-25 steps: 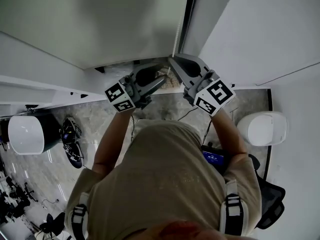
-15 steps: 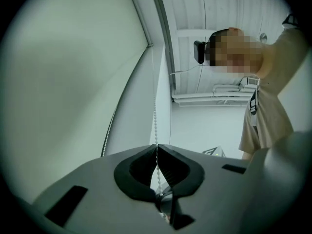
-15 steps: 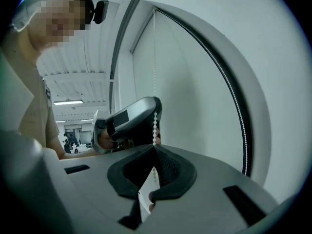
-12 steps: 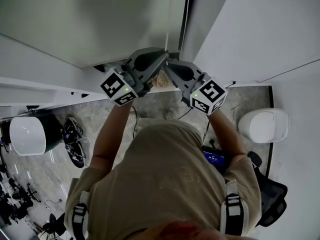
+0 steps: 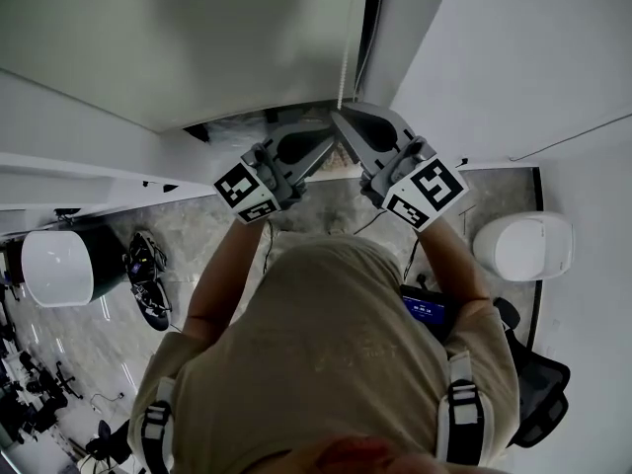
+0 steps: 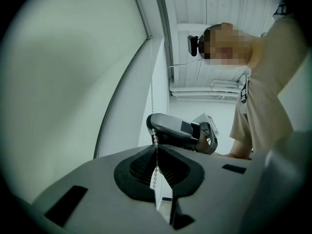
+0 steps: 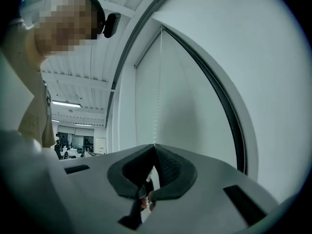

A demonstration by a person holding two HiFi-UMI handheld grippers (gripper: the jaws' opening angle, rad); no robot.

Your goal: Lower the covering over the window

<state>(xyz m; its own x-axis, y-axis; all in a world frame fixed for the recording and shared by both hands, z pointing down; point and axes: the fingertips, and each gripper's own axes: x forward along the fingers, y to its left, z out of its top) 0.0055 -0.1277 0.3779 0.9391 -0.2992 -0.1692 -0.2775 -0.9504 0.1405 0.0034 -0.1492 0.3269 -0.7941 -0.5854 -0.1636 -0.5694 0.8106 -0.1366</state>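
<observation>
Both grippers were clamped on the bead chain [image 6: 151, 106] that hangs at the right edge of the blind [image 5: 197, 38], next to the dark window frame [image 5: 373, 28]. The left gripper [image 6: 157, 147] had its jaws closed, with beads running down between the pads. The right gripper [image 7: 155, 145] was also pinched closed on the bead chain [image 7: 155, 116], with beads showing in the slot below its tips.

In the left gripper view the right gripper [image 6: 180, 133] sat just above and close to the left one, apparently on the same strand. In the head view the left gripper [image 5: 326, 144] and right gripper [image 5: 338, 115] met tip to tip under the chain. The blind's pale face filled the upper left there. How far down it had come could not be told.

Risks, as a judgement:
- The chain is thin and the pads are wide, so beads could slip through on a hard pull.
- A pull on the wrong strand of the loop would raise the blind instead of lowering it.
- A pull away from the window instead of straight down could jam the clutch or pop the chain.
- If both jaws let go together, the chain would swing out of reach.
</observation>
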